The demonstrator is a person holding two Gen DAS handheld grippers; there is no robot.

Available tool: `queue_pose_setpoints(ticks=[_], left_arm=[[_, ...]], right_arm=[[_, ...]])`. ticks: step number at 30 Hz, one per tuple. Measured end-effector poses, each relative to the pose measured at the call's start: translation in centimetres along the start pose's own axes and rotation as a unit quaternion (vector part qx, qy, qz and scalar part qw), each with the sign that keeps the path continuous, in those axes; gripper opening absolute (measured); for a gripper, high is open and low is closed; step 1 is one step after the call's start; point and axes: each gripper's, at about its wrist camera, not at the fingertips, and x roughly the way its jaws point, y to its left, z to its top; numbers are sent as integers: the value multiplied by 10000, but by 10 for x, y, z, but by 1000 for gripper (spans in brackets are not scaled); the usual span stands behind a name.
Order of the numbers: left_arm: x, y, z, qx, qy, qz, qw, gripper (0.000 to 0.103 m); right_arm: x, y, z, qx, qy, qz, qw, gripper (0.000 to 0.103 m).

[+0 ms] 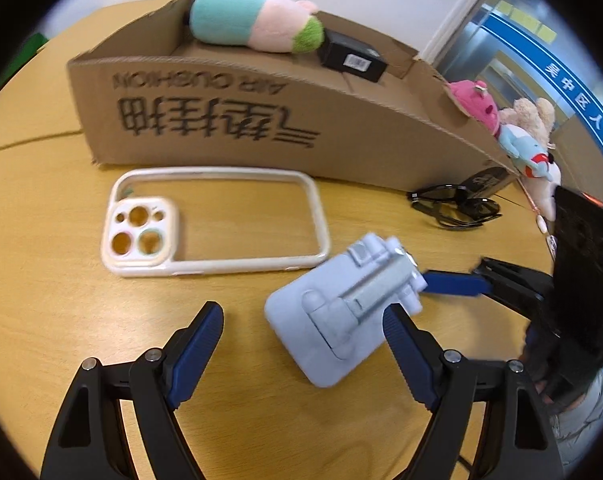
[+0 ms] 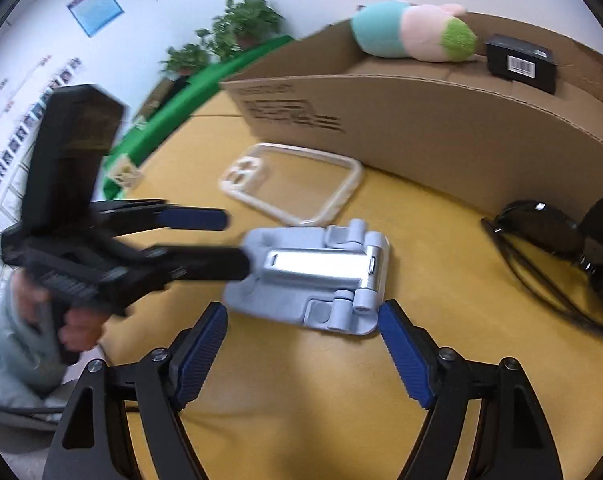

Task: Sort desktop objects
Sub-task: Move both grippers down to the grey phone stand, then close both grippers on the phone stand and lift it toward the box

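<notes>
Claws (image 1: 303,356) gape; carton (image 1: 229,120) reads "AIR CUSHION".

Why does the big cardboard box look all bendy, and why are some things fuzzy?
Left wrist view: the fisheye lens bows the brown cardboard box and darkens the corners; the pale blue folding phone stand is smeared by motion. Right wrist view: the left claw is blurred, and the stand's silver hinge plate shows glare.

Matt pale-blue plastic on the folding phone stand (image 2: 309,276), with a glossy brushed-metal arm. Translucent, smooth plastic in the phone case (image 1: 217,222). Rough brown corrugated cardboard for the box (image 1: 237,120). Fuzzy cloth on the plush toy (image 1: 253,20). Glossy dark plastic sunglasses (image 2: 541,248). Smooth wood-look tabletop (image 1: 41,280). Ribbed blue rubbery pads (image 2: 201,356).
</notes>
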Motion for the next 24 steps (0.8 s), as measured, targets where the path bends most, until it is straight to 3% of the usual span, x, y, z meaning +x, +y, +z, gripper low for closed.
queue_pose_setpoints(ticks=[8,11,12,14,15,16,24], left_arm=[[2,7,-11,-41,132,-36,9999,81],[4,5,-11,-3,124,-35,9999,80],[4,4,-11,-16,102,-51,9999,78],[5,2,-11,20,108,-105,9999,66],[6,0,-10,46,137,-157,9998,53],[6,-1,-10,72,136,-87,9998,50],[5,0,-12,56,147,-27,9999,47]], right_arm=[[12,1,1,71,4,-835,9965,78],[19,13,1,-168,84,-1040,9944,70],[21,17,1,-259,110,-1124,9933,65],[25,23,1,-356,146,-1246,9915,61],[26,26,1,-371,140,-1254,9913,57],[25,28,0,-369,131,-1253,9913,57],[16,20,-6,40,-78,-1179,9930,45]])
